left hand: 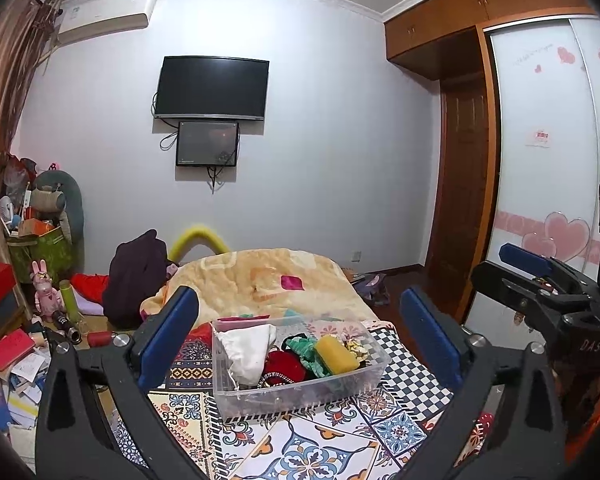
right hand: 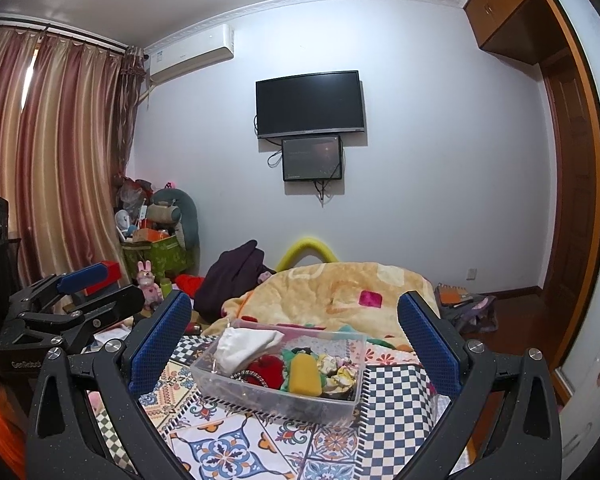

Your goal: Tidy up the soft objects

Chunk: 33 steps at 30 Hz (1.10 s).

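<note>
A clear plastic bin (left hand: 364,380) (right hand: 340,404) sits on the patterned mat (left hand: 300,448) (right hand: 236,448) on the bed. It holds a white cloth pouch (left hand: 248,348) (right hand: 244,344), a yellow sponge (left hand: 336,354) (right hand: 305,376), a red soft item (left hand: 284,364) (right hand: 266,370), green fabric (left hand: 302,346) and a floral scrunchie (right hand: 338,372). My left gripper (left hand: 300,344) is open and empty, its blue pads either side of the bin, above it. My right gripper (right hand: 294,344) is open and empty, likewise framing the bin. Each gripper shows in the other's view, the right one (left hand: 540,276) and the left one (right hand: 80,288).
A folded yellow blanket (left hand: 268,280) (right hand: 340,292) lies behind the bin. A dark garment (left hand: 136,276) lies at its left. Clutter, a pink rabbit toy (left hand: 44,292) and boxes crowd the left floor. A wardrobe (left hand: 540,160) stands at right.
</note>
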Motion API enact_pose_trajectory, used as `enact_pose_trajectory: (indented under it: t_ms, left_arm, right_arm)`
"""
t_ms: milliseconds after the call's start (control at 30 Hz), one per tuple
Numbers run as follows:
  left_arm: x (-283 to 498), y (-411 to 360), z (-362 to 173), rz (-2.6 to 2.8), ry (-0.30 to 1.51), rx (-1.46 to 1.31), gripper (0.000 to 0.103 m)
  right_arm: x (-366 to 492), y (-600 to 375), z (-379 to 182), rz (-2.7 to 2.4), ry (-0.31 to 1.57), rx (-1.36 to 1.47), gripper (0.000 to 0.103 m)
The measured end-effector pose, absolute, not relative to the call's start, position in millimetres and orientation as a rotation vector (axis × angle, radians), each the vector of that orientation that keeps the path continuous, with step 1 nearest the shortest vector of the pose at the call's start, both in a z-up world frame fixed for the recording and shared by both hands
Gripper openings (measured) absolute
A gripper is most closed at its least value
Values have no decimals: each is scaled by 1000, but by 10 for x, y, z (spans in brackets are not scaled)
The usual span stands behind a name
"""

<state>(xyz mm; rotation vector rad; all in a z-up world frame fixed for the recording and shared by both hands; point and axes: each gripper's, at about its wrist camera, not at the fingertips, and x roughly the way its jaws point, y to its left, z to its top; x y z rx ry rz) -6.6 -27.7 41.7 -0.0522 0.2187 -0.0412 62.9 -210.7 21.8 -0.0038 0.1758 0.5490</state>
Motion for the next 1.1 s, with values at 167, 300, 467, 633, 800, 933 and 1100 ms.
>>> enact_pose_trajectory:
  t_ms: [167,300,467,633,800,933,1100]
  left_arm:
    - [-49,-291,417,-39,218,-47,103]
    - [-47,-286,412,-42,222,-49,103]
    - [-45,-289,414,-42,221,-48,103]
    - [-42,-304,402,-41,222,-37,103]
    - [-46,-306,398,-48,219,-38,103]
    - [-53,-318,406,-58,215,-37,103]
    - [-59,-325,401,-61,214,-35,103]
  right_arm:
    - [642,-2112,214,547,182,0,103]
    - [662,-2114,215,552,188,1,103]
    - [670,-2115,227,555,189,5,103]
    - [678,-2110,216,551,192,5,103]
    - [686,-2121,204,551,196,10,103]
    - [673,-2136,198,546,192,13,103]
    - [681,-2133,198,543,197,12,103]
